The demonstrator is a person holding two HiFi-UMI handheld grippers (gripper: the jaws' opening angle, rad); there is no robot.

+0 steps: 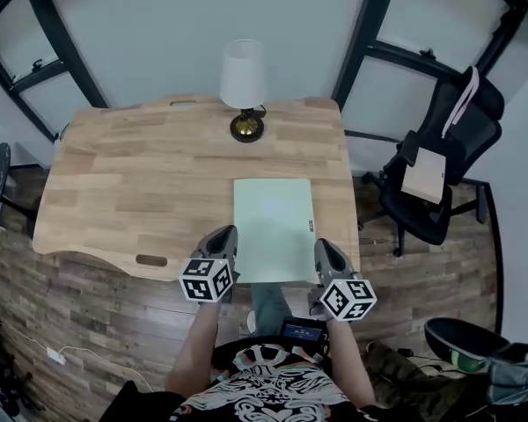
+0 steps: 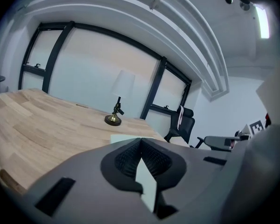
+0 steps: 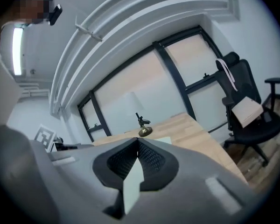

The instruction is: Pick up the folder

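1. We see the folder (image 1: 273, 227) — pale green, plain, rect., closed.
2. It lies flat on the wooden table (image 1: 141, 174), right side, long axis pointing away from us, near edge approx. at the table's front edge.
3. Near corners pinched — left gripper (image 1: 223, 238) on the left corner, right gripper (image 1: 325, 250) on the right.

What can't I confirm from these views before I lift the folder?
- Head view: folder's near corners hidden under left tool and right tool.
- Left gripper view and right gripper view: each tool's body blocks most of the folder; only a pale sliver shows between shut jaws.
- No view shows whether the folder is off the desk.
- Head view: dark mark on its right edge, too small to read.
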